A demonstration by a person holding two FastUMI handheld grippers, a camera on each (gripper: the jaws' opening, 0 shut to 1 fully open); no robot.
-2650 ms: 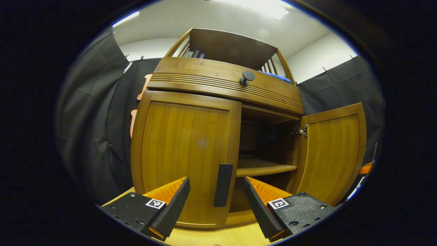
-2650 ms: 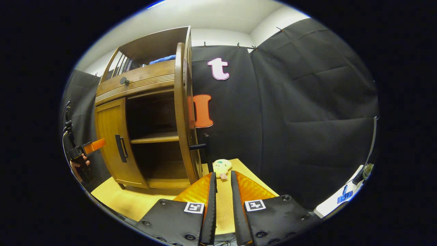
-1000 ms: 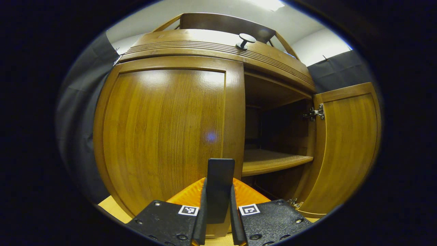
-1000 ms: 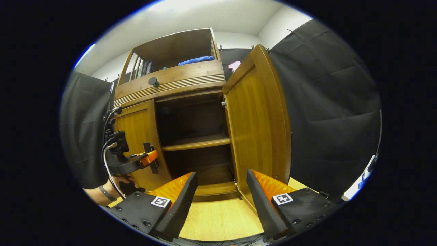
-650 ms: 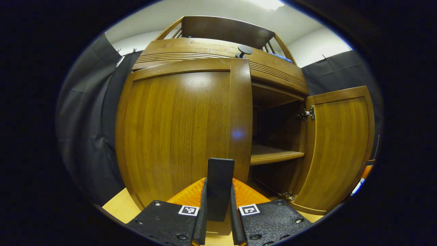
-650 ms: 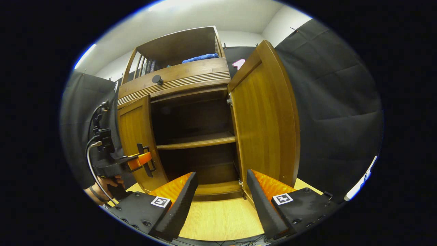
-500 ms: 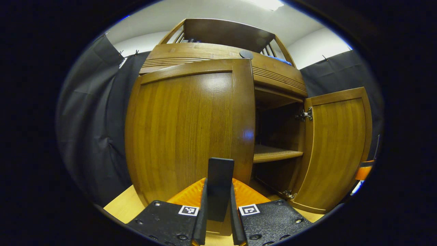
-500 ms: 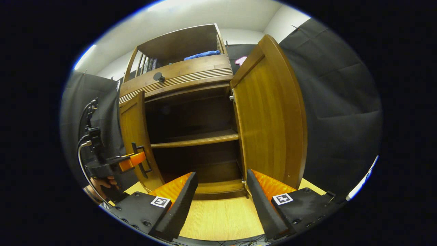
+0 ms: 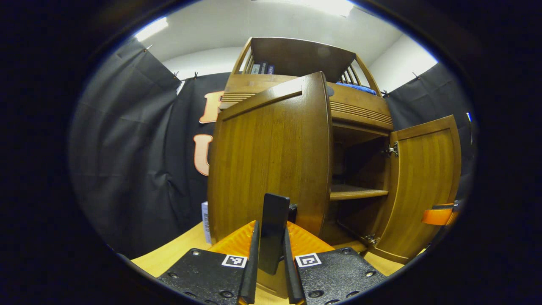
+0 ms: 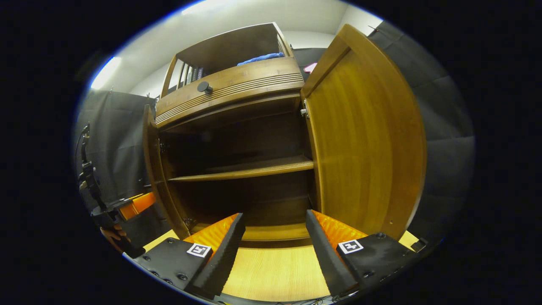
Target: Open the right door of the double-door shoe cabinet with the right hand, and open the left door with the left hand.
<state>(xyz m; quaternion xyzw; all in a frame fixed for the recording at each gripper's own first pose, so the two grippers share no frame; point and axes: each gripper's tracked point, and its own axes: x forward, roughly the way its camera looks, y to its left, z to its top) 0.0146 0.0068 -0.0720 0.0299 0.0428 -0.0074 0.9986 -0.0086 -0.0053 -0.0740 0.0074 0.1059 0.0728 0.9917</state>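
Observation:
The wooden shoe cabinet point(image 10: 237, 91) stands on a light wooden table with both doors swung out. In the left gripper view, my left gripper point(image 9: 269, 226) is shut on the dark upright handle point(image 9: 274, 212) of the left door point(image 9: 271, 156), which is turned well away from the cabinet front. The right door point(image 10: 368, 140) stands wide open, with nothing holding it. My right gripper point(image 10: 274, 228) is open in front of the dark interior, its fingers apart and holding nothing. In the right gripper view, the left door point(image 10: 153, 169) appears edge-on, with the left gripper point(image 10: 131, 205) and a hand point(image 10: 112, 233) beside it.
Inside the cabinet is one shelf point(image 10: 245, 169). Above the doors is a drawer with a round dark knob point(image 10: 204, 87). The open top holds books and a blue cloth point(image 10: 262, 57). A small box point(image 9: 205, 222) stands on the table point(image 10: 271, 271) by the cabinet's left side.
My left gripper has closed on the left door's handle and pulled the door from shut to wide open. My right gripper has let go of the right door, opened, and turned toward the cabinet front.

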